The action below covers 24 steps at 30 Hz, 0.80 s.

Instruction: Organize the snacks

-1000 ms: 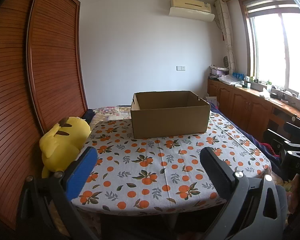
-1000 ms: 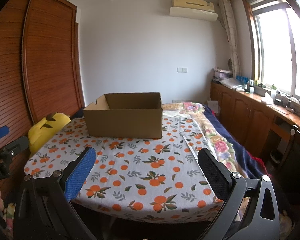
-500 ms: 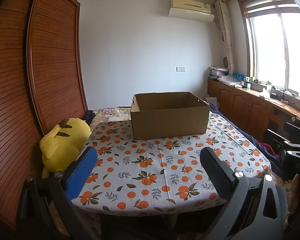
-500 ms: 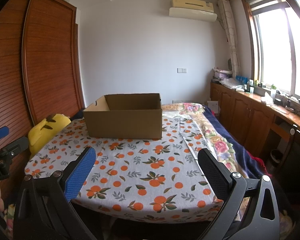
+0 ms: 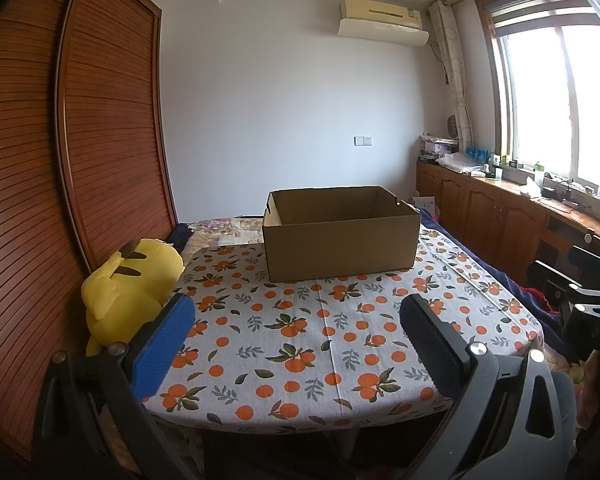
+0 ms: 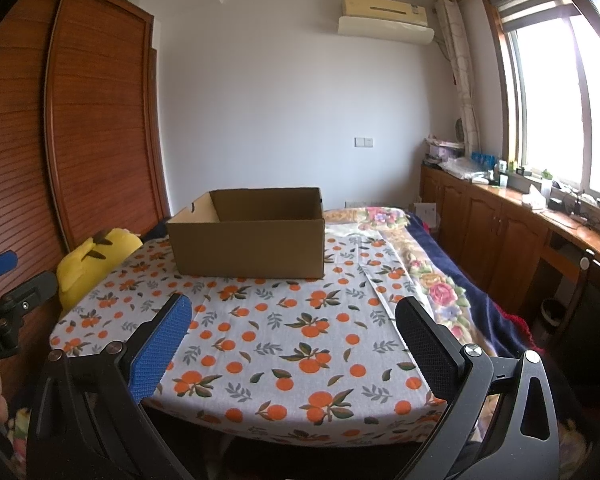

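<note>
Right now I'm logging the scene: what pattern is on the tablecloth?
Oranges with leaves on white tablecloth; clearest in the left wrist view.

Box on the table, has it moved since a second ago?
No. The box keeps its place against the tablecloth print and the plush beside the table.

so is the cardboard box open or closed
Open. The cardboard box sits upright on the table with no lid; its inner walls show, but its floor is hidden.
</note>
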### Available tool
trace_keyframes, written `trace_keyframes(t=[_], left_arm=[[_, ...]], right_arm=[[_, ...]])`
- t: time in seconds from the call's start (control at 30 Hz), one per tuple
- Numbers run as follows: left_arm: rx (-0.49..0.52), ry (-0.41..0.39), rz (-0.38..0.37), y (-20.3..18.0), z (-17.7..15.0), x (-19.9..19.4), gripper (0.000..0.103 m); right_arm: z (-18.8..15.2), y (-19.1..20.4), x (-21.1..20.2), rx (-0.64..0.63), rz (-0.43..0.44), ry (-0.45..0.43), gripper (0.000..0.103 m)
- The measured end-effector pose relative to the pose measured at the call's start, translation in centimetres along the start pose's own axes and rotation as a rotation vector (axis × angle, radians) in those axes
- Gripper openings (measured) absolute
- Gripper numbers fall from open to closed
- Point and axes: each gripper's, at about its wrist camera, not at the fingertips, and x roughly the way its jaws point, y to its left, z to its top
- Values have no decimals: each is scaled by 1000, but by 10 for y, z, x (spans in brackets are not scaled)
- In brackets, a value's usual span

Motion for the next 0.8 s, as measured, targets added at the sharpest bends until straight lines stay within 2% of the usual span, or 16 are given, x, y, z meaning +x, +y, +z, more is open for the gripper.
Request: trace_keyframes(t=[0.8], left_arm=[[0,-8,0,-3,0,-1,103]], right_arm=[[-1,0,0,0,-1,-1,103]])
